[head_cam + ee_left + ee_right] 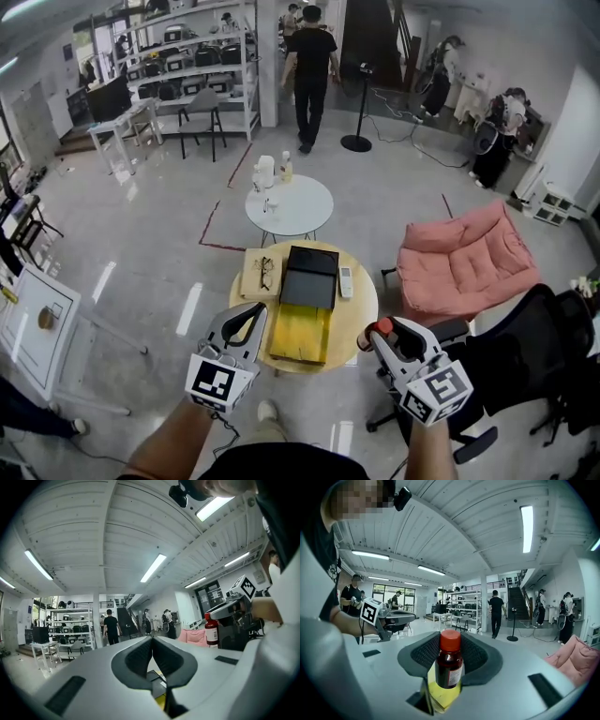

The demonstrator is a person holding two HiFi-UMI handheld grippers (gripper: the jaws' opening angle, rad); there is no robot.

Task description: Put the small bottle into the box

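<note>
My right gripper [377,331] is shut on a small dark bottle [449,665] with a red cap, held upright between the pads. It hangs at the right edge of the round wooden table [361,314]. The open box [300,333], yellow inside with a black lid [310,277] folded back, lies in the table's middle; its yellow inside shows below the bottle in the right gripper view. My left gripper [253,311] hovers at the box's left side, shut and empty, pads [140,656] touching. The left gripper view shows the bottle [211,631] off to the right.
A remote [345,281] and a wooden tray with glasses [262,274] lie on the table beside the box. Behind stands a white round table [291,204] with bottles. A pink seat [464,258] and a black office chair [525,347] are at the right. People stand far back.
</note>
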